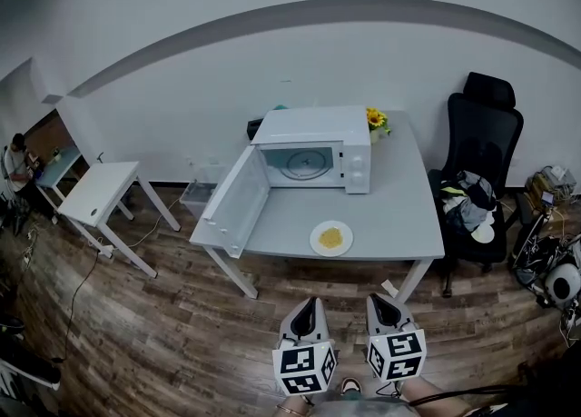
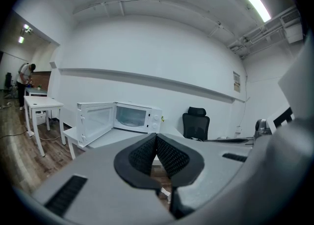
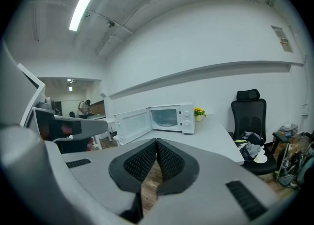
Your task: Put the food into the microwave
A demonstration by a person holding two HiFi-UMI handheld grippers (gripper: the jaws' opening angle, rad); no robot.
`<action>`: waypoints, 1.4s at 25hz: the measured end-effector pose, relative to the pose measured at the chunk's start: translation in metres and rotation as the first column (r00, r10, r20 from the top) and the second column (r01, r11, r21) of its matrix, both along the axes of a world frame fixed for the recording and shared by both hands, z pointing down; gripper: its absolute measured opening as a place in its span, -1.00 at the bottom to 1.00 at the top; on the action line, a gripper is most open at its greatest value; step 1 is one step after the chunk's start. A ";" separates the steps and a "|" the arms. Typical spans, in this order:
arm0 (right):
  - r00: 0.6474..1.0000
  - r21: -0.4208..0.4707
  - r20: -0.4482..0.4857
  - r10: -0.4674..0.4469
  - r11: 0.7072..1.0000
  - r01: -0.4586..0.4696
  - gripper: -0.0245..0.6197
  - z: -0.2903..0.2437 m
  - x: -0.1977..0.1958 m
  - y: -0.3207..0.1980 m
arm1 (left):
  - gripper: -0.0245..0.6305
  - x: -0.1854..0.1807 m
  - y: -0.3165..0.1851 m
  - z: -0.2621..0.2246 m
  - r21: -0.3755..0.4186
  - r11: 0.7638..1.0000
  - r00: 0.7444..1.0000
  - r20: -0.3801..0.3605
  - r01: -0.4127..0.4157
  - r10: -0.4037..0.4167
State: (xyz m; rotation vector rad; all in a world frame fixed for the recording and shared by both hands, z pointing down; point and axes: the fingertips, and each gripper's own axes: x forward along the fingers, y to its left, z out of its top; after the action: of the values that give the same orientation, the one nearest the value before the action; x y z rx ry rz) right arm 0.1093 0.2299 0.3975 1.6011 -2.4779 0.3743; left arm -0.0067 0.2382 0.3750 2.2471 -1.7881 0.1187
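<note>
White microwave (image 1: 313,156) stood on the grey table (image 1: 390,206), its door (image 1: 231,206) swung open to the left. Food (image 1: 330,238) lay on a plate (image 1: 314,239) near the table's front edge, outside the microwave. Left gripper (image 1: 307,308) and right gripper (image 1: 385,304) hung side by side short of the table, each with jaws pressed together on nothing.

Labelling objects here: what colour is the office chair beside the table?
The chair is black; head view shows it best.
</note>
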 end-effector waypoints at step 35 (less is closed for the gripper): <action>0.999 -0.073 0.009 -0.053 0.996 0.054 -0.88 0.031 0.014 -0.099 | -0.92 -0.007 -0.092 0.034 -0.079 0.992 0.995 0.009 0.098 -0.097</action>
State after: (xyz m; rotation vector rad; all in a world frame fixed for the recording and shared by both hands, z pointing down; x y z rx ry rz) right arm 0.1234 0.1307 0.4283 1.5047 -2.4767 0.4582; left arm -0.0136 0.1464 0.4088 2.1035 -1.8584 0.1737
